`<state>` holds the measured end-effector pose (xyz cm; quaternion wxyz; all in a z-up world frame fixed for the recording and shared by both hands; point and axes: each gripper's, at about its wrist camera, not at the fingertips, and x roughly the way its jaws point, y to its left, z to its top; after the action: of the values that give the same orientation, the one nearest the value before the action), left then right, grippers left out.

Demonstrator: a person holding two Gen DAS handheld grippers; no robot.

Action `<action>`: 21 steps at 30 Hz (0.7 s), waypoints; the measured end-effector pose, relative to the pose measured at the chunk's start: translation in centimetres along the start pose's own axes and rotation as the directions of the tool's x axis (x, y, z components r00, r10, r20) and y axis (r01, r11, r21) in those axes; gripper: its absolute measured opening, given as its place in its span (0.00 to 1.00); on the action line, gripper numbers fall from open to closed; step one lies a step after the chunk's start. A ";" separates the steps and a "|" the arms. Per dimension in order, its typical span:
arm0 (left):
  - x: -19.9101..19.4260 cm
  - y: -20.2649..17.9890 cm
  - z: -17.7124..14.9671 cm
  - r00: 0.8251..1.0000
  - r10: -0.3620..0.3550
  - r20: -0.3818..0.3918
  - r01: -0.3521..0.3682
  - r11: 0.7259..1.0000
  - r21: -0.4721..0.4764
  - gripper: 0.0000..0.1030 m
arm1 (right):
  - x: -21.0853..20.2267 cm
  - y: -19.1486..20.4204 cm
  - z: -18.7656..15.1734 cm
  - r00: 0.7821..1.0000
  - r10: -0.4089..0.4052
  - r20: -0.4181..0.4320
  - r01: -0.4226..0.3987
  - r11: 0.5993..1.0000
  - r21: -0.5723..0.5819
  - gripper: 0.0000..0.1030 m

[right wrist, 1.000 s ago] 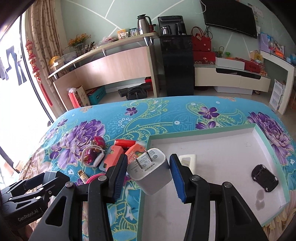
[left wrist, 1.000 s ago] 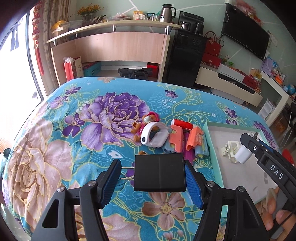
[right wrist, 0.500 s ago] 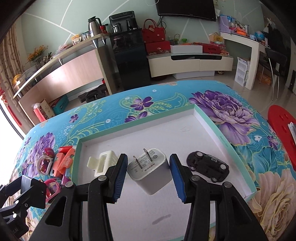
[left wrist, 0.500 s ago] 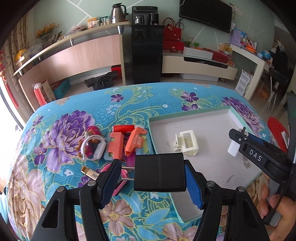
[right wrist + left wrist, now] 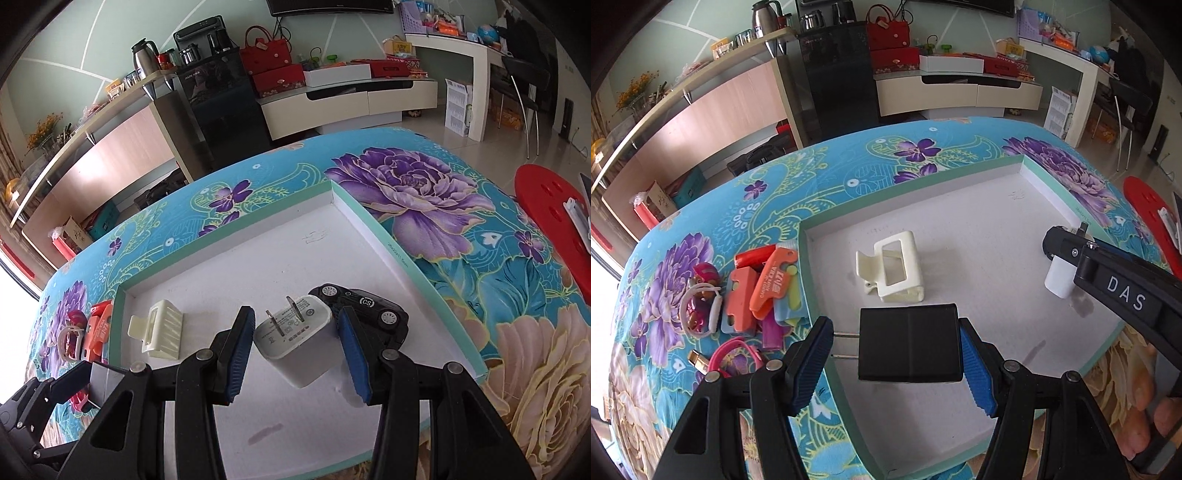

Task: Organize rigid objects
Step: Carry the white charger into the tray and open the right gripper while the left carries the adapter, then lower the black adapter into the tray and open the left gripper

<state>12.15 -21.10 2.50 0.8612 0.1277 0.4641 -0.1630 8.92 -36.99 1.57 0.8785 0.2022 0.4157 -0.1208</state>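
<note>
My left gripper [image 5: 895, 354] is shut on a black charger plug [image 5: 908, 343], its two prongs pointing left against the left pad, above the near left part of the white tray [image 5: 982, 236]. My right gripper [image 5: 297, 341] is shut on a white charger plug [image 5: 297, 341], prongs up, over the tray's [image 5: 229, 273] middle. The white plug [image 5: 1059, 277] and right gripper also show at the right of the left wrist view. In the tray lie a cream hair clip [image 5: 895, 267] [image 5: 160, 330] and a black toy car [image 5: 364, 312], just beyond the white plug.
Left of the tray, on the flowered cloth [image 5: 701, 221], lies a heap of small things: orange clips [image 5: 764, 284], a red tube, a toy figure with a white band [image 5: 701, 299], a pink band [image 5: 735, 356]. A red stool [image 5: 546, 210] stands off the right edge.
Both grippers have swung to the right, from over the heap and the tray's left rim to above the tray floor, carrying their plugs. The toy car now lies close behind the white plug.
</note>
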 end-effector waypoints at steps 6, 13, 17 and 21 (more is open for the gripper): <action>1.4 -0.5 -0.3 0.999 0.013 -0.032 -0.013 1.000 0.003 0.68 | 0.9 -0.3 -0.2 0.999 0.009 -0.035 -0.008 1.000 0.009 0.47; 2.2 -0.5 -0.6 0.998 0.017 -0.062 -0.017 1.000 -0.007 0.71 | 1.5 -0.1 -0.3 0.999 -0.009 -0.052 0.009 1.000 -0.011 0.48; 1.7 0.0 -0.5 0.999 0.017 -0.051 -0.019 1.000 -0.021 0.71 | 1.2 -0.2 -0.2 0.999 -0.011 -0.046 0.011 1.000 -0.003 0.48; 0.4 0.8 -0.2 1.000 0.011 -0.024 -0.012 0.999 -0.042 0.71 | 0.1 -0.4 0.2 1.000 0.023 -0.002 -0.023 1.000 0.019 0.49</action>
<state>12.54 -20.34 2.14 0.8591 0.1141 0.4769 -0.1465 8.99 -37.50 1.49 0.8772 0.2155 0.4134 -0.1146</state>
